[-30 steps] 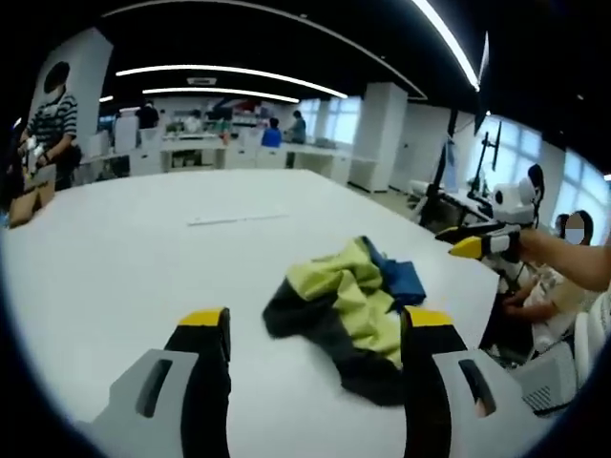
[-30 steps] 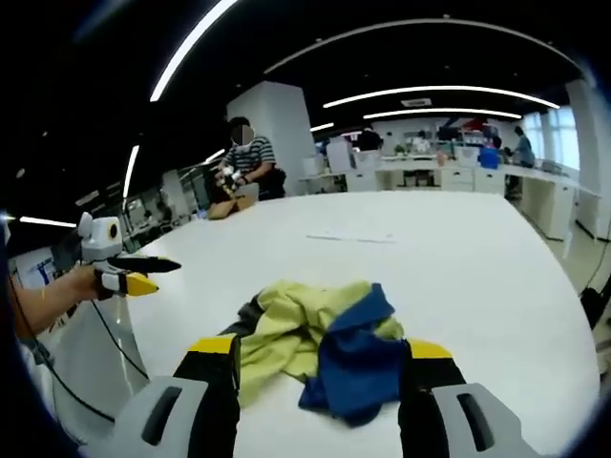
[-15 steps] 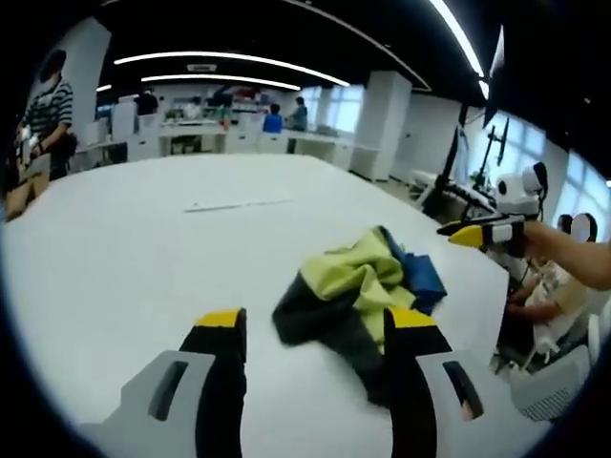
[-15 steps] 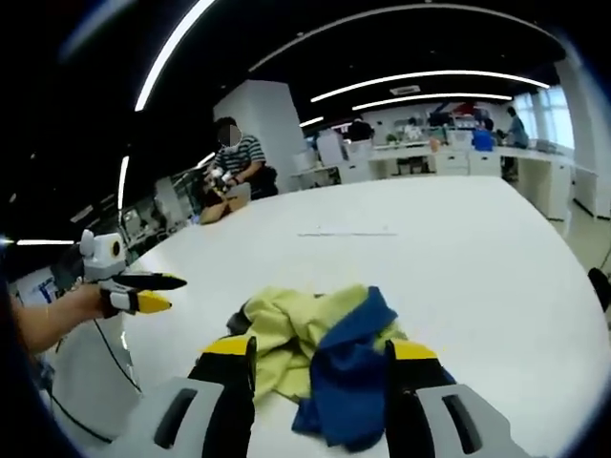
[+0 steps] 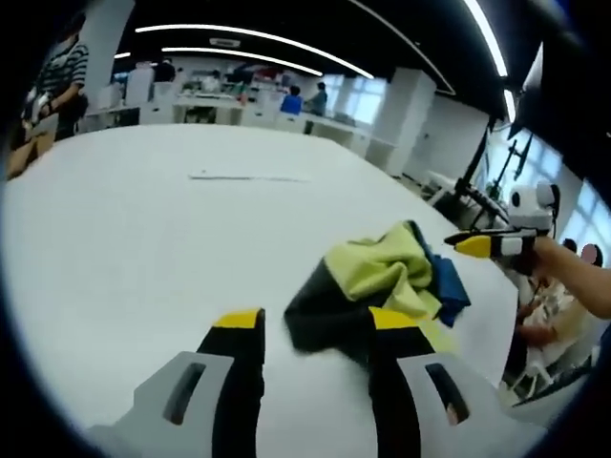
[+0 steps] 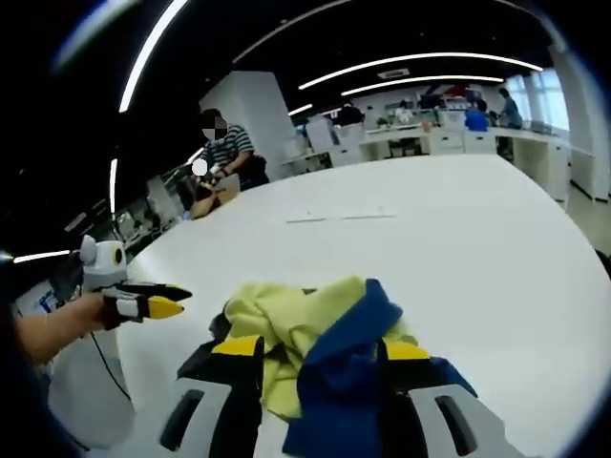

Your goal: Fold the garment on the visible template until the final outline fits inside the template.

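Observation:
A crumpled garment (image 5: 382, 272) in yellow-green, blue and black lies in a heap on the white table (image 5: 143, 219). My left gripper (image 5: 317, 324) is open, its jaws straddling the heap's black near edge. In the right gripper view the garment (image 6: 305, 315) has its blue fold nearest. My right gripper (image 6: 323, 348) is open around that fold and the yellow cloth. The right gripper (image 5: 487, 245) also shows side-on beyond the heap in the left gripper view, and the left gripper (image 6: 153, 303) shows at the left in the right gripper view. A thin pale line (image 5: 248, 177) is marked on the table farther off.
The table's edge runs close behind the heap on the right (image 5: 477, 315), with monitor stands (image 5: 473, 172) beyond it. A person in a striped shirt (image 6: 224, 153) works at the far end. Desks and more people line the back of the room.
Both cameras have moved in lower and closer to the heap. Both pairs of jaws have narrowed step by step around the cloth. The garment itself lies as before.

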Motion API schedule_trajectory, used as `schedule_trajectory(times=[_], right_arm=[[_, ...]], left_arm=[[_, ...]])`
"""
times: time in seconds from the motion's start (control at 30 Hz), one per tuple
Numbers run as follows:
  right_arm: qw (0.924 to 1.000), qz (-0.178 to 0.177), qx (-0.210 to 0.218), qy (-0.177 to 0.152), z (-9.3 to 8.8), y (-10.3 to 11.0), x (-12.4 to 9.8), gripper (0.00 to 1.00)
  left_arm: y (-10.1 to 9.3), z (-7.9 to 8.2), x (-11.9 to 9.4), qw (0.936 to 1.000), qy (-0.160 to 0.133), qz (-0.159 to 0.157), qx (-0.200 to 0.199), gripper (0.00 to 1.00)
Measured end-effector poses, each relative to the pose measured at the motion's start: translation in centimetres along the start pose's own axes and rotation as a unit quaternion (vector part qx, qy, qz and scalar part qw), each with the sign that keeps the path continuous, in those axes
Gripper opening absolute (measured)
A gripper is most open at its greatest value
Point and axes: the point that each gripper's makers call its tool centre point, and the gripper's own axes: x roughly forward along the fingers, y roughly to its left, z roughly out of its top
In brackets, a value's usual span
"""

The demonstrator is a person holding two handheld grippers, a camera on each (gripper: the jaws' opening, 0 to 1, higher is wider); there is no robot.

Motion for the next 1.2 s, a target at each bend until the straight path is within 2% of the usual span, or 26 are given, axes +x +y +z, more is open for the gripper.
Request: schedule_trajectory(times=[0.33,0.43,0.63,0.73,0.8,0.97,1.2], right_arm=[[0.9985,-0.014,0.048,0.024,-1.0,-1.5,1.9,0.33],[0.9979,-0.016,0.058,0.021,-1.0,-1.8,2.4,0.32],[0.9954,-0.008,0.095,0.009,-0.6,-2.5,3.2,0.27],[0.9958,-0.009,0.091,0.008,-0.7,-2.6,3.3,0.2],[0.9976,-0.019,0.066,0.009,-0.8,-3.0,3.3,0.15],[0.9986,-0.026,0.045,0.002,-0.5,-3.4,3.1,0.01],[0.9989,-0.04,0.016,-0.015,0.5,-3.6,2.6,0.0]], left_arm=[[1.0,-1.7,2.7,0.999,0.031,0.014,-0.029,0.32],[1.3,-2.5,3.2,0.9973,0.041,0.019,-0.058,0.29],[1.0,-3.1,3.8,0.9966,0.042,0.019,-0.069,0.25],[1.0,-3.1,3.9,0.9968,0.046,0.019,-0.062,0.22],[1.0,-3.1,4.2,0.9972,0.048,0.019,-0.054,0.2],[1.2,-3.3,4.6,0.9972,0.053,0.024,-0.047,0.11],[1.9,-3.2,4.7,0.9963,0.056,0.039,-0.052,0.02]])
